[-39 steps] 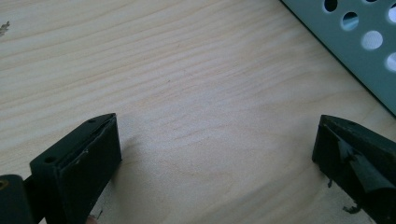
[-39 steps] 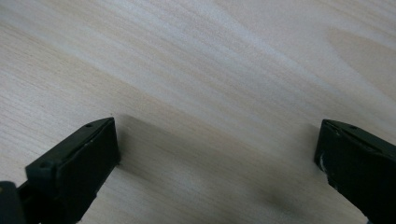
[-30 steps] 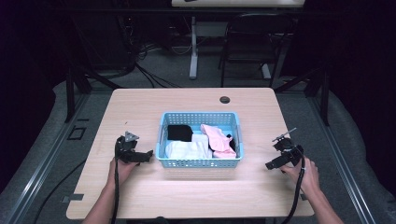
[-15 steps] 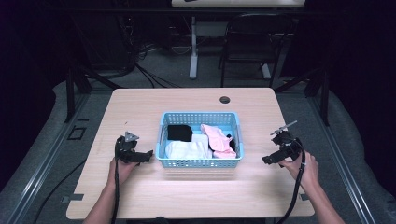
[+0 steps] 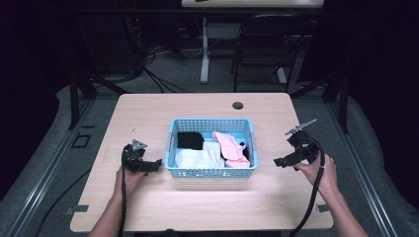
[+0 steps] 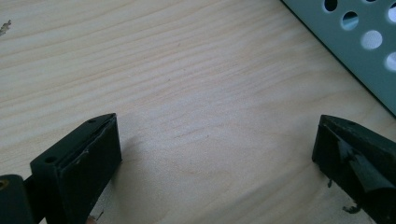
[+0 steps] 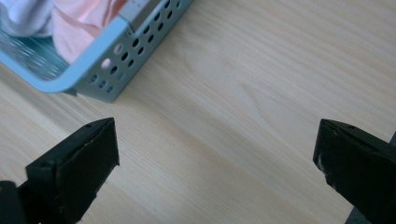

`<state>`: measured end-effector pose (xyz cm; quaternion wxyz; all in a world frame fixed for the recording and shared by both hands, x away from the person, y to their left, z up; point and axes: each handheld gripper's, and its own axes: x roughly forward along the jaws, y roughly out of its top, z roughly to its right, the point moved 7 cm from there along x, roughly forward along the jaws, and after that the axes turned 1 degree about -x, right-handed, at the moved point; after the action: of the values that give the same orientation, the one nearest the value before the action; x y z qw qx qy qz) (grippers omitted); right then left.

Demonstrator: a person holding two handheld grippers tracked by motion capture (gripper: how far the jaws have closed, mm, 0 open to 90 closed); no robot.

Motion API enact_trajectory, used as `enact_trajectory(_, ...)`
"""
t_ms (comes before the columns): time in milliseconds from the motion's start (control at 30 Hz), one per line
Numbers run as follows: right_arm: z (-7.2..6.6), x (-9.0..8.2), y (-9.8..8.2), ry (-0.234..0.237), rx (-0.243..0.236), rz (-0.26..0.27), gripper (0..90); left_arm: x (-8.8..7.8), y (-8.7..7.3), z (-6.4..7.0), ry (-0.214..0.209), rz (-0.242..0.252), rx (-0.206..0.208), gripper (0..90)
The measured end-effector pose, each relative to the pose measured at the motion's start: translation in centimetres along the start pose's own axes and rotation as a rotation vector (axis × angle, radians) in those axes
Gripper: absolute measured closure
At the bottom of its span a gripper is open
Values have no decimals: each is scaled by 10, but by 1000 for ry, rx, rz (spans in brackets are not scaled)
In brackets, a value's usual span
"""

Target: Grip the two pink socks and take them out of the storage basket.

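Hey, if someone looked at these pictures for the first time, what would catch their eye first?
Most likely the light blue perforated basket at the middle of the wooden table, holding a pink cloth, a white cloth and a black cloth. Next, the two black tools flanking it: the left tool close to its left wall, the right tool farther off to its right, both with jaws wide open over bare wood.

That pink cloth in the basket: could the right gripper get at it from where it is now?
Probably yes. The right gripper is open beside the blue basket, and the pink cloth lies uncovered on top at that side. Only the low basket wall stands between, so it must go over.
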<state>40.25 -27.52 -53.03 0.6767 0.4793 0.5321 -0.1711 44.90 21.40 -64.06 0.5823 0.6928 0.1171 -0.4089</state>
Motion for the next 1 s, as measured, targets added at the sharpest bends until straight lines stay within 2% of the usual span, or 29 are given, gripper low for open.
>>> enact_trajectory(100,-3,-4,6,11,7,20,0,0,0,0,0,0,0,11)
enact_trajectory(133,-3,-6,7,7,-9,12,0,0,0,0,0,0,0,12)
enact_trajectory(167,-5,-6,10,14,2,27,0,0,0,0,0,0,0,11)
enact_trajectory(400,-16,-10,29,34,-19,40,0,0,0,0,0,0,0,12)
enact_trajectory(600,-29,-12,48,47,-67,42,0,0,0,0,0,0,1,12)
enact_trajectory(633,-32,-12,51,50,-61,49,0,0,0,0,0,0,0,11)
enact_trajectory(833,-43,-13,69,58,-104,53,0,0,0,0,0,-1,1,12)
enact_trajectory(900,-51,-11,78,71,-112,61,0,0,0,0,0,0,0,12)
enact_trajectory(1000,-56,-8,83,76,-123,57,0,0,0,0,0,-1,0,12)
